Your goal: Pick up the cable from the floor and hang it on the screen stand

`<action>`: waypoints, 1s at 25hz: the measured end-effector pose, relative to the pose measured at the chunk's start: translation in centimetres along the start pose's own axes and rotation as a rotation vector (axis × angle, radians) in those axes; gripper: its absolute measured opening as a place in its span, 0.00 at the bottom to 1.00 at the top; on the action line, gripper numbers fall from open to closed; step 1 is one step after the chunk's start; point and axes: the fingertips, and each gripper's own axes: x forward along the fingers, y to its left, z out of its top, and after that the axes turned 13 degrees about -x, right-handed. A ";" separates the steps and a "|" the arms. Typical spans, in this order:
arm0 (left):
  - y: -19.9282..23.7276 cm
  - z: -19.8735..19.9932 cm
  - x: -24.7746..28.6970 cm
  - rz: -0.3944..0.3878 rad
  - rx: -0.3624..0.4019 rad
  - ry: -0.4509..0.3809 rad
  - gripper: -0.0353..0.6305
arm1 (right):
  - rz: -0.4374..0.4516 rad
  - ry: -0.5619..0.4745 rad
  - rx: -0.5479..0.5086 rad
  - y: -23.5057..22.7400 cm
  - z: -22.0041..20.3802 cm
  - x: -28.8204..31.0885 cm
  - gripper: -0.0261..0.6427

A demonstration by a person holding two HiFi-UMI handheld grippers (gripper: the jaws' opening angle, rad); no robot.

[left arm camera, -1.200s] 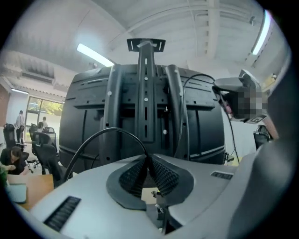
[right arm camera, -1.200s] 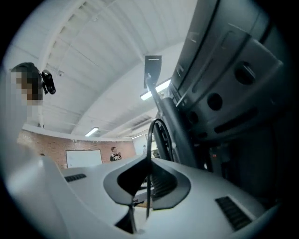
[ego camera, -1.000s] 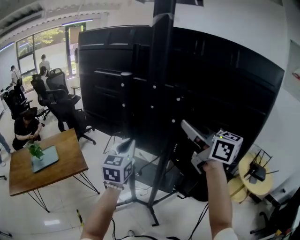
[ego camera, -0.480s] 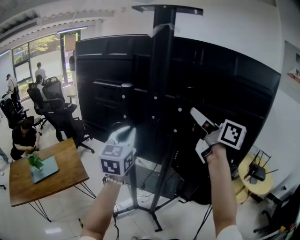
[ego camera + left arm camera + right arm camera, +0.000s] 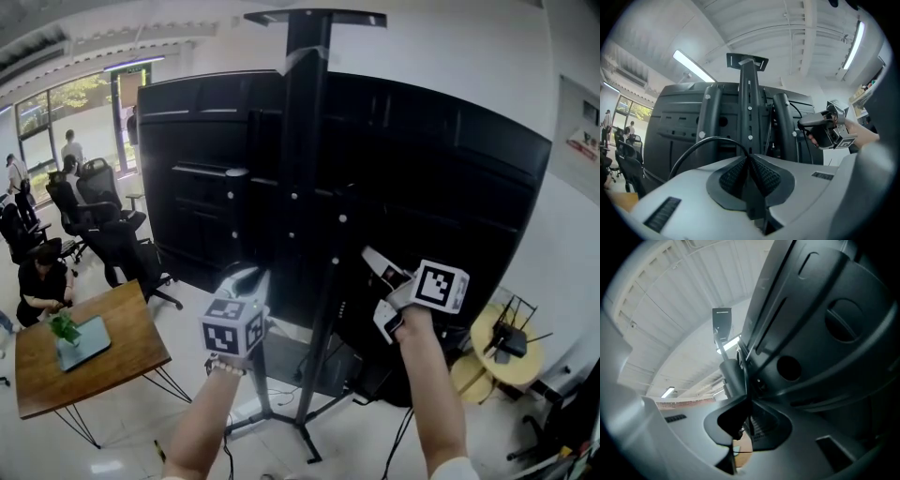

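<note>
Cable is off the floor and raised to the back of the screen [image 5: 450, 187]. Left gripper [image 5: 749, 159] is clamped on the cable [image 5: 713, 137]; the black line leaves the jaw tips and arcs off to the left, in front of the stand [image 5: 749, 108]. Right gripper [image 5: 747, 401] has its jaws pressed together, with a thin dark strand running up from the tips. I read that as the same cable, pinched further along. Seen from the left gripper, a line also drops below the right one. Both grippers sit near the central post, left on its near side, right close against the screen's rear panel. The slack between them can't be traced from the head view. Step in hand: the hanging, pick-up done. Next move likely calls for lifting the span over a bracket arm or the post's top plate [image 5: 314, 17]. It should settle there under its own weight before either grip lets go. Risk: a loose loop sliding off the smooth upright.
</note>
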 end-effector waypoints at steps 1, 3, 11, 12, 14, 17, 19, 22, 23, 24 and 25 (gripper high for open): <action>-0.3 -0.9 0.2 -0.007 -0.013 0.010 0.08 | -0.008 0.013 -0.003 -0.2 -0.6 -0.1 0.09; -1.0 -2.5 0.4 -0.021 -0.040 0.020 0.08 | -0.011 0.031 0.003 -0.6 -1.8 -0.2 0.09; -3.6 -7.8 0.5 -0.062 -0.102 0.080 0.11 | -0.055 0.033 -0.100 -0.8 -3.5 -1.5 0.11; -3.8 -8.6 0.3 -0.063 -0.103 0.092 0.12 | -0.069 0.028 -0.113 -0.9 -3.4 -1.9 0.11; -4.4 -10.1 -0.4 -0.072 -0.104 0.105 0.12 | -0.067 0.015 -0.121 -0.7 -3.4 -2.7 0.24; -5.7 -12.2 -1.7 -0.078 -0.121 0.116 0.17 | -0.050 -0.010 -0.130 -0.2 -3.2 -4.6 0.31; -6.7 -13.9 -2.9 -0.070 -0.139 0.132 0.17 | -0.037 -0.023 -0.129 0.3 -3.4 -6.5 0.31; -8.5 -17.6 -5.4 -0.048 -0.166 0.172 0.17 | 0.031 -0.032 -0.121 1.4 -5.4 -9.9 0.31; -9.4 -19.2 -6.3 -0.042 -0.172 0.189 0.17 | 0.054 -0.024 -0.130 1.6 -6.6 -11.2 0.31; -10.5 -20.8 -7.3 -0.037 -0.176 0.204 0.17 | 0.067 -0.011 -0.149 1.8 -7.9 -12.7 0.30; -11.7 -22.4 -8.2 -0.030 -0.179 0.217 0.16 | 0.073 0.009 -0.173 1.8 -9.4 -14.2 0.27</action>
